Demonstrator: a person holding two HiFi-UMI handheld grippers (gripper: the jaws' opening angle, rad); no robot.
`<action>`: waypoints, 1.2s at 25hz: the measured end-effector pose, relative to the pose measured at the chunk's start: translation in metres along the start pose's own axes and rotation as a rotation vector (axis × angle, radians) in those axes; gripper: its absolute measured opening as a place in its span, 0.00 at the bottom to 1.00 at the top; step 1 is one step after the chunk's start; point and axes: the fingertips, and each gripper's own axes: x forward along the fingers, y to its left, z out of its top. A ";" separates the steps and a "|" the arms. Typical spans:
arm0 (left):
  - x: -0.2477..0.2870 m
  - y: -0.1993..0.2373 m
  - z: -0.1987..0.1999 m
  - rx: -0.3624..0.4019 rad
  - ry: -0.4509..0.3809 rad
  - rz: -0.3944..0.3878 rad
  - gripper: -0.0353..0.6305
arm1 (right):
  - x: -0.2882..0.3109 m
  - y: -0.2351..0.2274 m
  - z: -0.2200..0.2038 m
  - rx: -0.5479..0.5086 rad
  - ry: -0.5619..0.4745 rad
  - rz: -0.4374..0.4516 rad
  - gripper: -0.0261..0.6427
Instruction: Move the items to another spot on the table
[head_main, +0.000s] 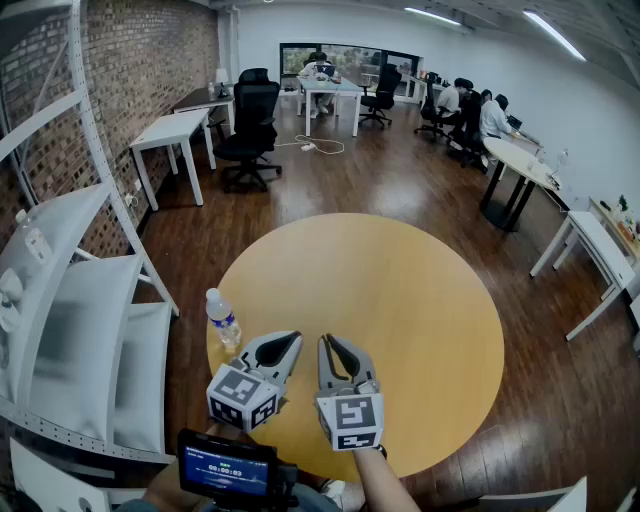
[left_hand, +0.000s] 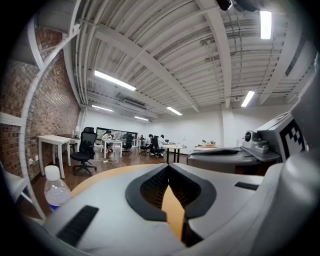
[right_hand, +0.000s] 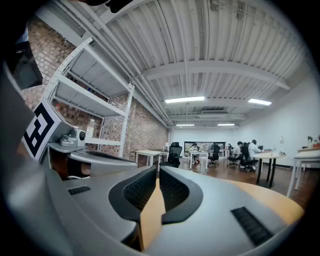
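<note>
Left gripper (head_main: 293, 340) and right gripper (head_main: 327, 342) — side by side, level; both closed, empty.

Bright, even light from ceiling tubes (right_hand: 185, 99); strong fisheye curvature, dark corners.

The head camera looks steeply down on the round worktop (head_main: 420, 300). Cameras on the left tongs (head_main: 288, 342) and right tongs (head_main: 330, 343) sit close behind their jaws, facing level across it; all views share the far desks (head_main: 335, 92).
</note>
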 end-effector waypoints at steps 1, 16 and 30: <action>-0.004 0.008 -0.001 -0.001 -0.003 0.009 0.07 | 0.006 0.007 -0.001 0.002 -0.001 0.012 0.08; -0.082 0.121 -0.018 -0.032 -0.020 0.196 0.07 | 0.095 0.123 -0.014 0.043 0.020 0.229 0.19; -0.126 0.184 -0.035 -0.060 0.000 0.290 0.07 | 0.151 0.181 -0.044 0.086 0.091 0.278 0.43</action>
